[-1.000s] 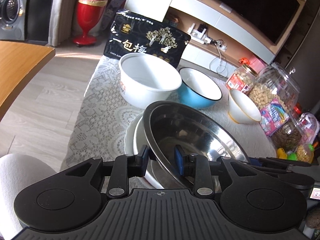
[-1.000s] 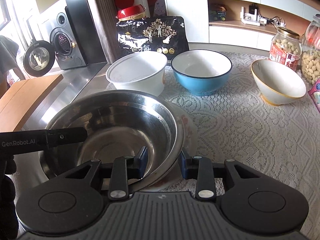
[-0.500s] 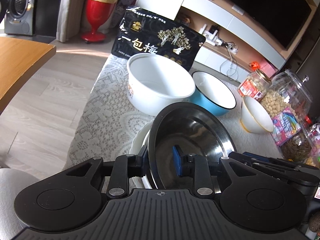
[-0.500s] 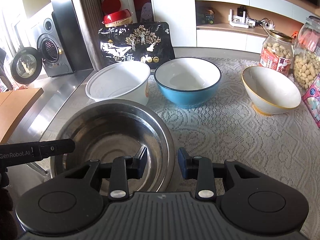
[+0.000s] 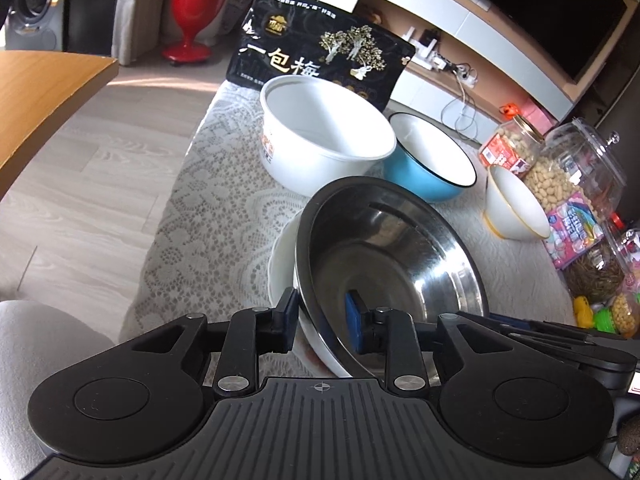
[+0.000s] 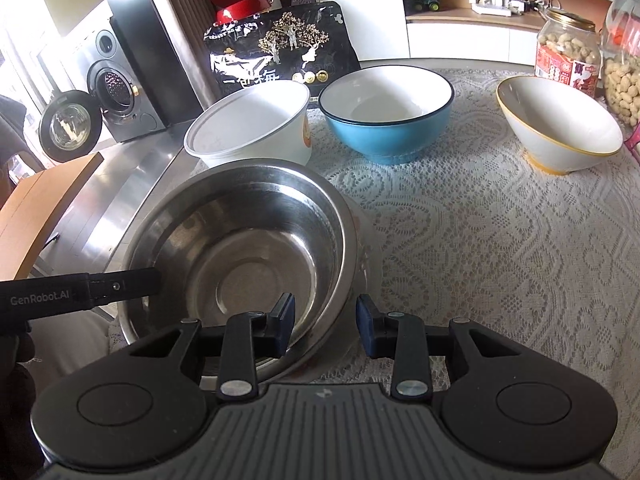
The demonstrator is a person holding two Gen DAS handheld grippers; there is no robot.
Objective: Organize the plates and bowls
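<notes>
The left gripper had just been closing its jaws, and the near rim of the steel bowl stood between its blue pads, along with the edge of a white dish nested under it; whether the pads already pressed on the rim I could not tell. The steel bowl sat tilted, its mouth tipped toward that gripper's right.

The right gripper straddled the opposite rim of the same steel bowl, one finger inside the bowl and the other outside it, jaws held narrow with a gap still showing beside the rim, so they did not seem to bite.

Just beyond the steel bowl stood a white tub-shaped bowl, and to its right, touching or nearly so, a blue bowl with a white inside. Farther right, apart from these, sat a white bowl with a gold rim, tilted. All rested on a lace tablecloth. Behind the white tub leaned a black snack bag; jars of peanuts stood at the far right edge.
</notes>
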